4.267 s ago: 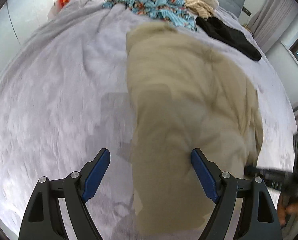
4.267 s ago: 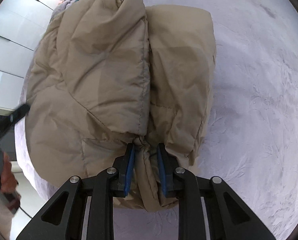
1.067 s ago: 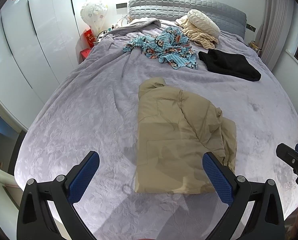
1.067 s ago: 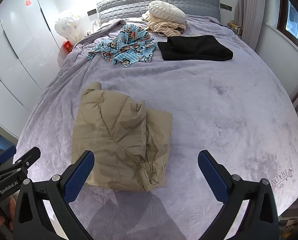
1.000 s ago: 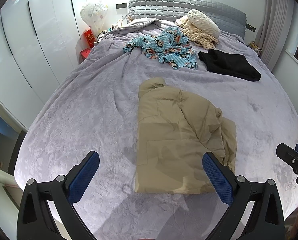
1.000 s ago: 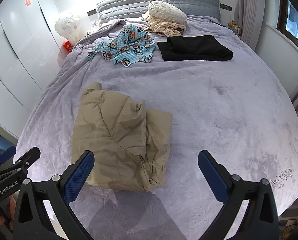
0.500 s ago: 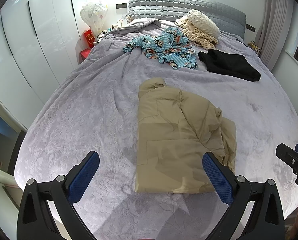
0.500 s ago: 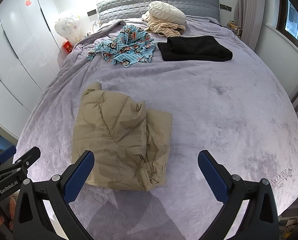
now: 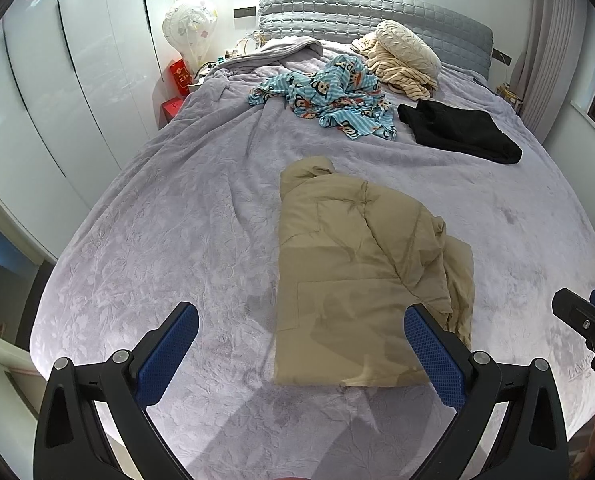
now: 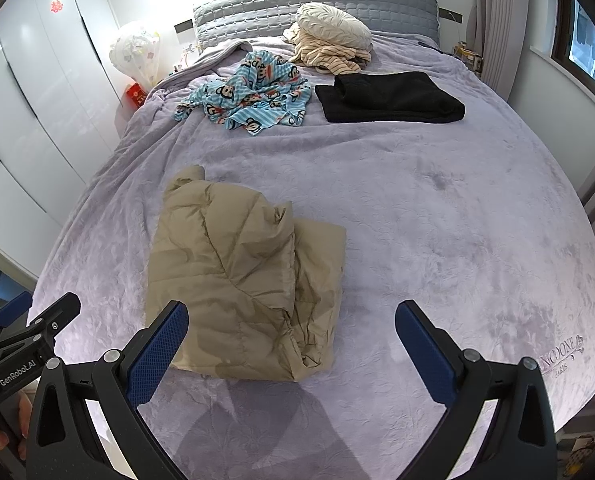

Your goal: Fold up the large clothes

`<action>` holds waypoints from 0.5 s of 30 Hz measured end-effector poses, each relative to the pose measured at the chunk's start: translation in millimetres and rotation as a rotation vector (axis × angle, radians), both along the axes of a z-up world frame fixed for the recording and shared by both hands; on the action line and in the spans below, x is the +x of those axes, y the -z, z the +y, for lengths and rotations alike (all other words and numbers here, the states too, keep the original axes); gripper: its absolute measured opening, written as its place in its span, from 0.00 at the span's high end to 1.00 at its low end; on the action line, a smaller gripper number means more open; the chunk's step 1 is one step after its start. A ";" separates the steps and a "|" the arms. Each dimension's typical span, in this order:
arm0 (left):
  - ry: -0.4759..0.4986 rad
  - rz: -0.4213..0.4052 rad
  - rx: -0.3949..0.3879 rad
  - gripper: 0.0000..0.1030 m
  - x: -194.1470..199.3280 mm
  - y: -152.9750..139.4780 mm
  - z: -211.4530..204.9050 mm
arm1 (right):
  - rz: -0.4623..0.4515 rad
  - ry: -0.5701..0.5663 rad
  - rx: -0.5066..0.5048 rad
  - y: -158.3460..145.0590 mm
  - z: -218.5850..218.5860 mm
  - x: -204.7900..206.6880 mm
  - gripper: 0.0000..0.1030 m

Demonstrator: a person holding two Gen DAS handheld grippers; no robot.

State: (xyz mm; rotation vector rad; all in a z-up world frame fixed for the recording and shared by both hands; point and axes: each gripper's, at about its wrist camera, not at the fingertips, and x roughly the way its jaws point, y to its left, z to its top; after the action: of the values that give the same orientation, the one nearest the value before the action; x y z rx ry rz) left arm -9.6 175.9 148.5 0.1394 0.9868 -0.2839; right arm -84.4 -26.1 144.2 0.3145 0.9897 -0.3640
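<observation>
A tan puffer jacket [image 9: 361, 276] lies folded into a rough rectangle on the lavender bedspread [image 9: 177, 240], near the foot of the bed; it also shows in the right wrist view [image 10: 241, 280]. My left gripper [image 9: 301, 320] is open and empty, held back above the foot of the bed. My right gripper [image 10: 291, 316] is open and empty too, held beside it. Neither touches the jacket. Each gripper shows at the edge of the other's view.
Further up the bed lie a crumpled blue cartoon-print garment [image 9: 329, 92], a folded black garment [image 9: 457, 130] and a cream pile with a round cushion [image 9: 401, 60]. White wardrobe doors [image 9: 57, 80] run along the left. A wall and window are on the right.
Since 4.3 s ago, my right gripper has let go of the jacket and both grippers have pulled back from the bed. Over the last second nothing has visibly moved.
</observation>
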 end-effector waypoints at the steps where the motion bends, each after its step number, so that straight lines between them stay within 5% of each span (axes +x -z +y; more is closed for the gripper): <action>1: 0.000 0.000 0.000 0.00 0.4 1.2 0.2 | 0.000 0.000 0.000 0.1 0.1 0.1 0.00; 15: -0.008 -0.004 0.000 0.00 -2.8 -1.7 3.7 | -0.001 0.004 -0.002 0.9 3.9 0.2 0.00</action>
State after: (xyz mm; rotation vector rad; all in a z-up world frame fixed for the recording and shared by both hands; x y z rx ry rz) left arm -12.4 179.6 150.2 0.1357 0.9834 -0.2769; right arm -84.2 -22.2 143.3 0.3153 0.9882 -0.3688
